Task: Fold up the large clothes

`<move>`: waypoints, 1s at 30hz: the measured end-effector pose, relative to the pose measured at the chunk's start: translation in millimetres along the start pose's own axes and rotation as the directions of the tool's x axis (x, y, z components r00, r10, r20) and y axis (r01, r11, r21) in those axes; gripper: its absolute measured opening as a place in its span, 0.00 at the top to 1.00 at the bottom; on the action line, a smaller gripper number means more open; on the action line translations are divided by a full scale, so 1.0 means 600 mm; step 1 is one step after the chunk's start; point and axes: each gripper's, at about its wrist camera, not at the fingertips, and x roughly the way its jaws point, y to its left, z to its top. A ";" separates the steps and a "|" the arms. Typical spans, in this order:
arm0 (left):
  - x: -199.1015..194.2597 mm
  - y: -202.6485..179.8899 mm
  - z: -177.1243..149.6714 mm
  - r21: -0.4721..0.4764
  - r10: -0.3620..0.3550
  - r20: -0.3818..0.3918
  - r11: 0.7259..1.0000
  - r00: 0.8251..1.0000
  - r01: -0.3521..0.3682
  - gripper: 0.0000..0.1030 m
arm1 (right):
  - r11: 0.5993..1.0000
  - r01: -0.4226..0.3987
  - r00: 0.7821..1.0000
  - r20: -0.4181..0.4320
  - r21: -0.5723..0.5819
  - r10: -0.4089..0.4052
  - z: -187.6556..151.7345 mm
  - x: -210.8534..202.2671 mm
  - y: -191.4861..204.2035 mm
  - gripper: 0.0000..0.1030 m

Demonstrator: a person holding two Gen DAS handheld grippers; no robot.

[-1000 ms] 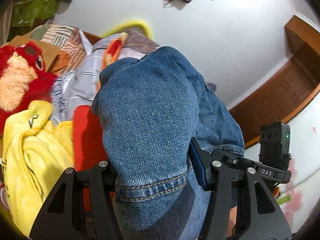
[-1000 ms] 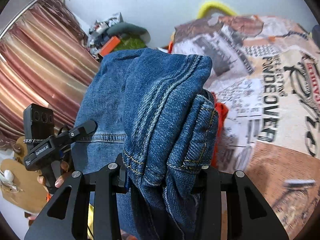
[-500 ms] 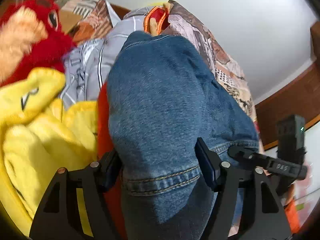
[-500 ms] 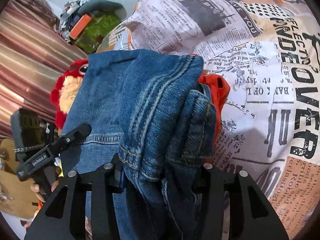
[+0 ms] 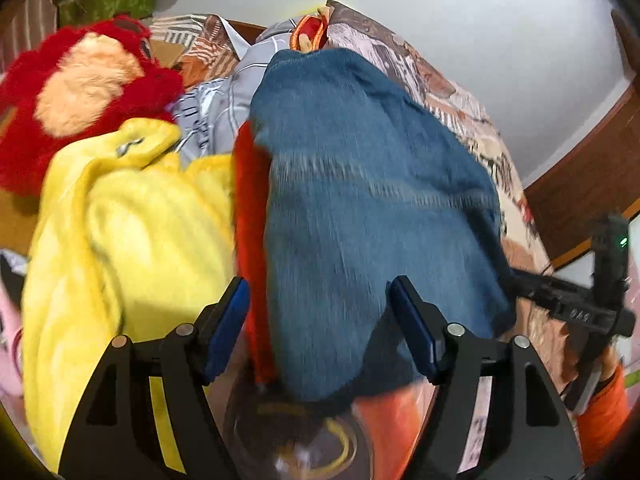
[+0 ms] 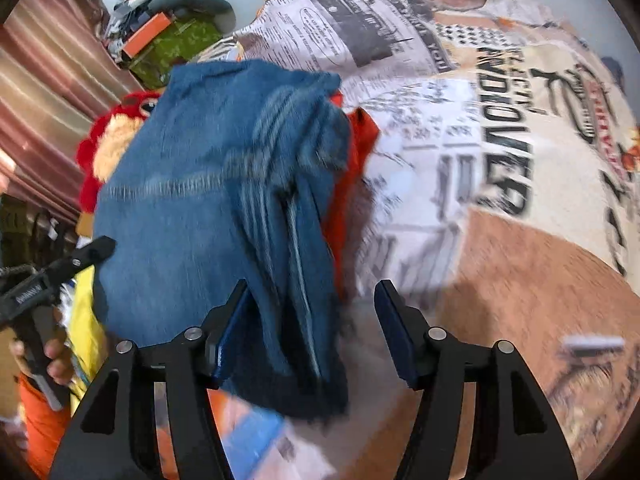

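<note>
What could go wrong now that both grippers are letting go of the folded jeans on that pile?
1. The folded jeans sit on an uneven heap, over an orange garment beside a yellow fleece; they may slide or unfold.
2. The left gripper and right gripper have just been opening with denim between the pads; pulling back could snag and drag a layer.
3. In the right view the thick seam edge overhangs toward the printed bedsheet and could flop open.
</note>
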 end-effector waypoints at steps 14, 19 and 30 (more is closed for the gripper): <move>-0.296 -0.174 -0.061 0.150 0.100 0.357 0.975 0.929 -0.162 0.31 | 0.994 -0.040 0.948 0.311 -0.106 0.071 -0.073 -0.277 0.090 0.44; -0.452 -0.266 -0.110 0.222 0.029 0.582 0.956 0.813 -0.193 0.31 | 0.985 -0.028 0.836 0.536 -0.171 0.117 -0.116 -0.423 0.150 0.44; -0.584 -0.343 -0.249 0.191 0.015 0.798 0.942 0.602 -0.277 0.26 | 0.979 0.081 0.602 0.792 -0.188 0.102 -0.250 -0.546 0.229 0.43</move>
